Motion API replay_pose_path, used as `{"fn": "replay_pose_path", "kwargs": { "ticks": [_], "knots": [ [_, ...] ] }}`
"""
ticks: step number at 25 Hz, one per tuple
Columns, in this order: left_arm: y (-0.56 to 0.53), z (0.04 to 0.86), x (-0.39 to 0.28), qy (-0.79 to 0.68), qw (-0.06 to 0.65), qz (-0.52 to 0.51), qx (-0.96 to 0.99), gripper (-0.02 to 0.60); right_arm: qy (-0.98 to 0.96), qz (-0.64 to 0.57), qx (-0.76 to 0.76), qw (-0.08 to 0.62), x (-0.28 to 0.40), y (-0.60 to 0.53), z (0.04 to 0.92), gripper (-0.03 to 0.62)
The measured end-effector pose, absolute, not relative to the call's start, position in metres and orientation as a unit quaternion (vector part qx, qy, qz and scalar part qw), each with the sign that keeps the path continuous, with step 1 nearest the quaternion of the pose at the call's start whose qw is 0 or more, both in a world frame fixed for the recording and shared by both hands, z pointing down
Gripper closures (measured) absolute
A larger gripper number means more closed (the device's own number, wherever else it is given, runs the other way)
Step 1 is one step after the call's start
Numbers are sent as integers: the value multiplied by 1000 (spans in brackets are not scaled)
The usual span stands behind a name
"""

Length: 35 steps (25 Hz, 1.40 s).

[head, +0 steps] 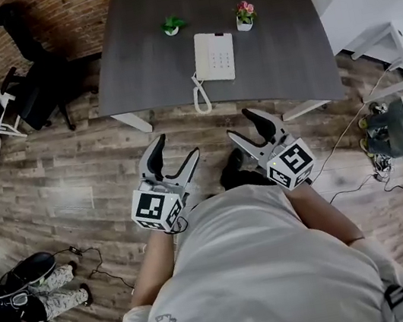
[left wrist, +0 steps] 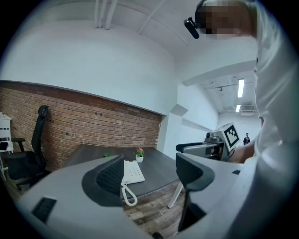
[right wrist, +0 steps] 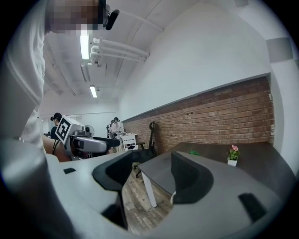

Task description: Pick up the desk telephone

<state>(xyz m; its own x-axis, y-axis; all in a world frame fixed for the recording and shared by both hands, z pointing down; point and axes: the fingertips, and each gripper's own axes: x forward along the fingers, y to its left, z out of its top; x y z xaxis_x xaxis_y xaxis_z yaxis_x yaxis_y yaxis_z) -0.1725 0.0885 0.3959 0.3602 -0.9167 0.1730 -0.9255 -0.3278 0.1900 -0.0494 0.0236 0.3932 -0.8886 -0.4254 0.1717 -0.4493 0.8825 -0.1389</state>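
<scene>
I hold my left gripper (head: 176, 147) and right gripper (head: 241, 124) close in front of me, above the wood floor (head: 75, 186). Both have their jaws wide apart with nothing in them. The white desk telephone (head: 214, 56) sits farther off on the dark desk (head: 145, 58), well apart from both grippers.

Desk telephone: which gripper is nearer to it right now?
Right. The right gripper hovers over the floor just before the desk telephone; the left gripper is farther back and leftward.

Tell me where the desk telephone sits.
Head view: the desk telephone lies on the grey table, nearer the person than the green plant and pink flower pot.
</scene>
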Motion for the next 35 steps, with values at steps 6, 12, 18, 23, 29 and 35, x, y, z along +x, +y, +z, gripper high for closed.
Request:
{"fn": "replay_pose_path", "kwargs": {
  "ticks": [6, 12, 18, 23, 29, 35],
  "knots": [
    [21, 398, -157, -559, 134, 22, 818, 225, -966, 104, 226, 69, -33, -36, 401, 330],
    [-49, 413, -135, -549, 142, 43, 822, 226, -965, 128, 219, 69, -16, -97, 410, 330],
    [-104, 421, -122, -543, 151, 55, 824, 227, -963, 139, 219, 71, -2, -137, 416, 330],
    [-121, 431, -115, -538, 166, 61, 824, 227, -959, 155, 223, 76, 8, -152, 425, 330],
    [-142, 448, -114, -520, 185, 68, 831, 227, -950, 199, 224, 86, 10, -166, 444, 333],
    [-176, 463, -120, -490, 201, 70, 845, 227, -941, 221, 234, 105, 2, -189, 465, 335]
  ]
}}
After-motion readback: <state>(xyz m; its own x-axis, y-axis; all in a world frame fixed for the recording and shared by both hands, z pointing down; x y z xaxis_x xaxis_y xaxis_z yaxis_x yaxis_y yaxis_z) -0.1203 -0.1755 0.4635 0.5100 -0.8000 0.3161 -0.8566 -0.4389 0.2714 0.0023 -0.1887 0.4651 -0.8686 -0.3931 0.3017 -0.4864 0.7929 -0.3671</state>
